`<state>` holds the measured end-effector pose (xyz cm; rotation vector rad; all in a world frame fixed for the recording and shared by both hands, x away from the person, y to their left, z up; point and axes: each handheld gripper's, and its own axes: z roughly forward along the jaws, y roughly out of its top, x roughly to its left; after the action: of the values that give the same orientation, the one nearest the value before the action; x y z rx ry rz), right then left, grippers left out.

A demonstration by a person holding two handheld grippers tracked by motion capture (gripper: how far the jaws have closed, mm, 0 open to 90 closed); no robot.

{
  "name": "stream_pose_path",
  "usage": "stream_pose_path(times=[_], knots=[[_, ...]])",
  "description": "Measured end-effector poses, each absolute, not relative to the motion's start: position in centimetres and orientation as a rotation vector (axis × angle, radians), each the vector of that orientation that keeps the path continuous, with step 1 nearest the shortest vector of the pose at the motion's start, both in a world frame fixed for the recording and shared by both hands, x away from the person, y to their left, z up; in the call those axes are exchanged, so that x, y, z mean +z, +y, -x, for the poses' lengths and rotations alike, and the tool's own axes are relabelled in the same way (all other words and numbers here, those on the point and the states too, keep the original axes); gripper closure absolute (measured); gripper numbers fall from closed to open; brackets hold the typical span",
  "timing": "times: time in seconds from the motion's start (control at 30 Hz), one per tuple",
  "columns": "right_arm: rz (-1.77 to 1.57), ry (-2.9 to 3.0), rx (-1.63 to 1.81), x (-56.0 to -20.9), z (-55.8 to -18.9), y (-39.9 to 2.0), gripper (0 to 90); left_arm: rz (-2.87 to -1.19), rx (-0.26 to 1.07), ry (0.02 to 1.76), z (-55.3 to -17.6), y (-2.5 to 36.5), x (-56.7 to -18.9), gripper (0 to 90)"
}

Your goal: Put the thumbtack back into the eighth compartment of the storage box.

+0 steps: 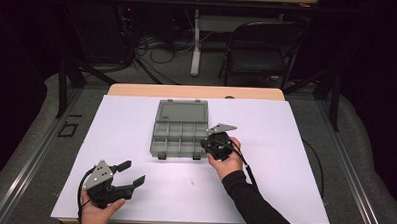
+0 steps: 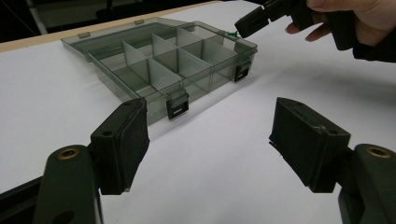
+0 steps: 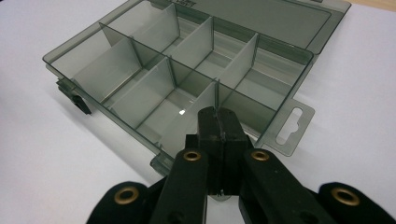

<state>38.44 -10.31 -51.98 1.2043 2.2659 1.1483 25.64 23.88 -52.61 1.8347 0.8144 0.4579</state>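
Note:
A smoky clear compartment box (image 1: 158, 140) lies open on the white sheet, its lid (image 1: 181, 111) folded flat behind it and its cells looking empty (image 3: 154, 88). My right gripper (image 1: 204, 142) hovers at the box's front right corner with its jaws pressed together (image 3: 218, 119). From the left gripper view, the right gripper (image 2: 247, 25) tips down over that corner, and a tiny green speck (image 2: 229, 33) sits by its tip; what it is I cannot tell. My left gripper (image 1: 134, 172) stands open near the front left, aimed at the box (image 2: 154, 60), nothing between its pads (image 2: 123, 140).
The white sheet (image 1: 285, 160) covers most of the table, with bare room left, right and in front of the box. A wooden edge (image 1: 197, 92) shows at the back. Beyond the table stand a black folding chair (image 1: 261, 49) and floor cables (image 1: 158, 50).

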Motion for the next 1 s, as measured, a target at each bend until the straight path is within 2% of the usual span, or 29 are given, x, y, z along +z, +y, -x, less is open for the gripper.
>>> stream_pose_path(times=[1.0], knots=[[-1.167, 2.282, 1.112, -53.0, -38.6, -9.2, 90.0, -1.836, 0.454, 0.819, -25.7, 23.8, -52.7, 27.4]])
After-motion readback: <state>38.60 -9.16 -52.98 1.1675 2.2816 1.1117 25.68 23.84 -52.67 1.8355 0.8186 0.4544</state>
